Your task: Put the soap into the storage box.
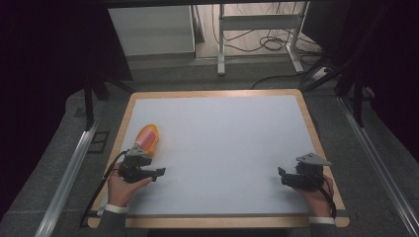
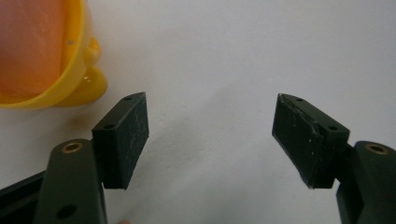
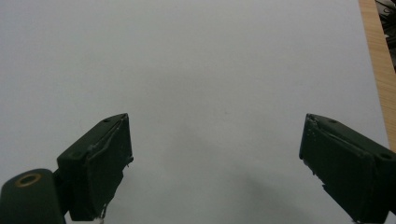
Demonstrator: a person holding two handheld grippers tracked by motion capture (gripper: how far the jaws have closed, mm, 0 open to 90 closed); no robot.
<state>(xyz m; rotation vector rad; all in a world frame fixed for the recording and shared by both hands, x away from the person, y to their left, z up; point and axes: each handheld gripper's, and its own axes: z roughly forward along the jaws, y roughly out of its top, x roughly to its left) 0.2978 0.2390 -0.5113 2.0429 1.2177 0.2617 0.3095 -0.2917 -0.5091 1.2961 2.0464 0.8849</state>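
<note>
Yellow-and-orange plastic container (image 1: 147,139) lying on its side near left edge of white counter (image 1: 222,143), just beyond left hand-held gripper (image 1: 159,172). Jaws wide apart, gripping nothing; container's yellow rim (image 2: 70,70) off to the side of left pad (image 2: 123,140), not between the 2. Right hand-held gripper (image 1: 280,174) likewise wide and empty, well apart. Risk: closing now catches only air, or a sideways nudge rolls the rounded container toward the counter's edge.
</note>
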